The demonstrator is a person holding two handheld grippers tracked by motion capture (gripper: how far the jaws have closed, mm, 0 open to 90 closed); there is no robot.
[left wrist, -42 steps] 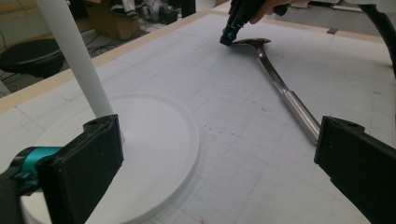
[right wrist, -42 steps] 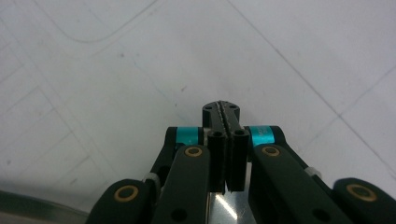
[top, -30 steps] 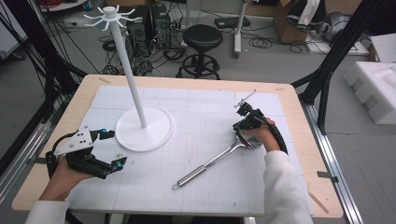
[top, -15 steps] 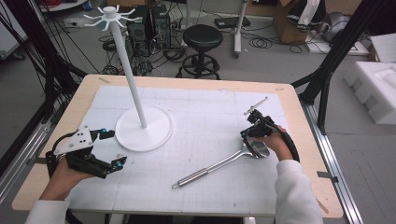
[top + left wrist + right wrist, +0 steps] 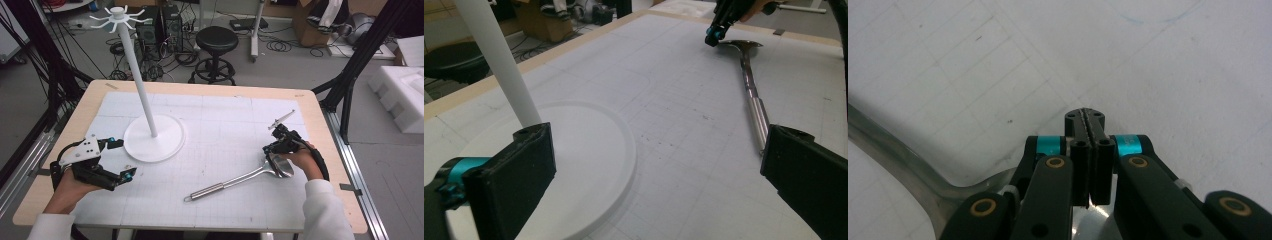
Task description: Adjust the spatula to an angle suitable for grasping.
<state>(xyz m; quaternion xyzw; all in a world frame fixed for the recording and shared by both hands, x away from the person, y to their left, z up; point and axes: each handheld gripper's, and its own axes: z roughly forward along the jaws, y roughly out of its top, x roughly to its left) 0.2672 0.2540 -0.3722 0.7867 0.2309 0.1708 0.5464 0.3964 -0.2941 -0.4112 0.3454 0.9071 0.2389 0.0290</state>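
Right gripper [image 5: 274, 150] at right-centre of the high view, jaws pressed flat together, nothing visibly between the pads. In the right gripper view, closed tips [image 5: 1085, 120] over bare white mat [image 5: 1158, 65], ladle neck curving in from lower left and passing under the linkage; contact with the metal impossible to tell. In the left gripper view, same gripper's tip at upper right, just above the bowl's near edge.

Ladle [image 5: 235, 181] lying flat on the mat, bowl at right just beside the right hand [image 5: 300, 161], handle running down-left toward lower centre of the high view, hanging loop at its end.

Left gripper [image 5: 117, 159] at lower left of the high view, jaws spread wide, empty. Left pad [image 5: 514, 180] over the rim of the white stand base [image 5: 589, 165]; right pad [image 5: 809, 185] just past the ladle handle's end. Touching neither, as far as visible.

Stand pole [image 5: 137, 75] upright, upper left.
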